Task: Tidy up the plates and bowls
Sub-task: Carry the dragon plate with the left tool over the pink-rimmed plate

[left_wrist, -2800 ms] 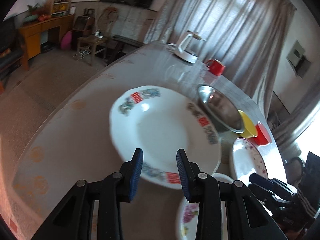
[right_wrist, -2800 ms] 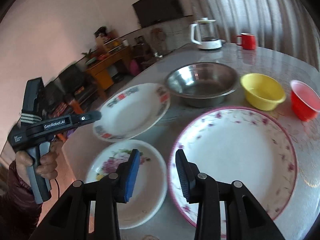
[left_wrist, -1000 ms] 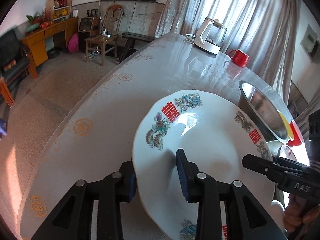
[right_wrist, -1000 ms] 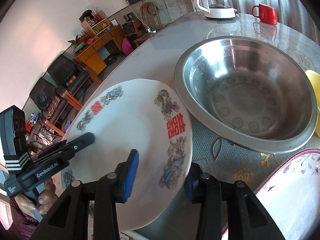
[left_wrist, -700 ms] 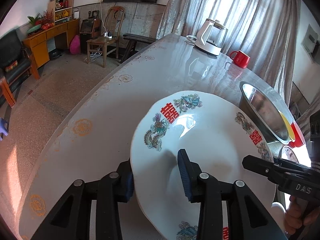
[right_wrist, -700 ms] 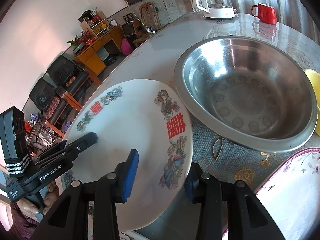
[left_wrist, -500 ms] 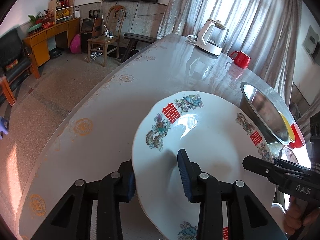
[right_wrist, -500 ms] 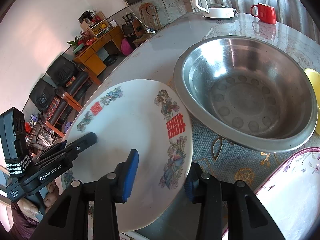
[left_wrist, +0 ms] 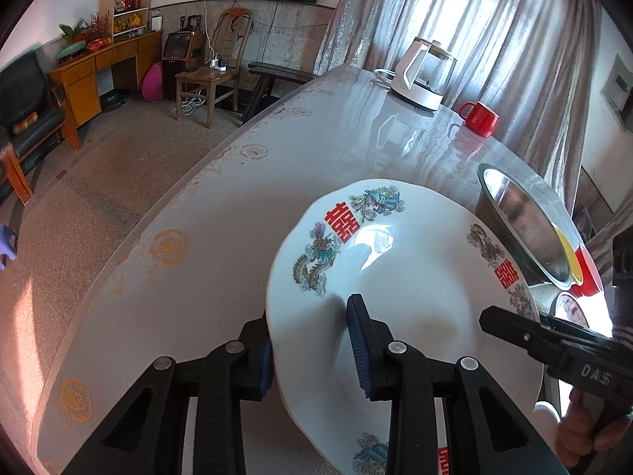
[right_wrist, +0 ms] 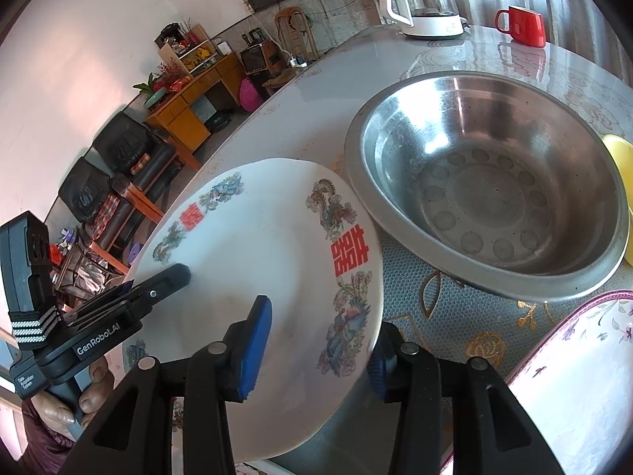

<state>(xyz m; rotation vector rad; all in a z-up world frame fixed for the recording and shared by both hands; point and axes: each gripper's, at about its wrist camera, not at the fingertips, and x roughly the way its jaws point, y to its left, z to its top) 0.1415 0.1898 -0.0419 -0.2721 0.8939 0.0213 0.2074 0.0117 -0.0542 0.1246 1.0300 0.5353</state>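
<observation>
A white plate with red characters and dragon prints (left_wrist: 395,277) (right_wrist: 257,245) is tilted above the table, gripped from two sides. My left gripper (left_wrist: 312,356) straddles its near-left rim. One blue pad lies on the inside and the other under the rim, and the jaws are closing on it. In the right wrist view the left gripper (right_wrist: 130,301) reaches in from the left. My right gripper (right_wrist: 316,356) clamps the opposite rim with one pad above and one below. In the left wrist view the right gripper (left_wrist: 514,328) enters from the right.
A large steel bowl (right_wrist: 486,182) stands just beyond the plate, with a yellow bowl (right_wrist: 621,158) and a red bowl (left_wrist: 589,273) past it. A pink-rimmed floral plate (right_wrist: 585,376) lies at the near right. A kettle (left_wrist: 423,75) and a red mug (left_wrist: 480,118) stand far back on the table (left_wrist: 237,217).
Since the earliest frames both grippers have closed in on the plate's rim. Over the last second the plate and both hands have held still, and the left jaws have narrowed slightly.
</observation>
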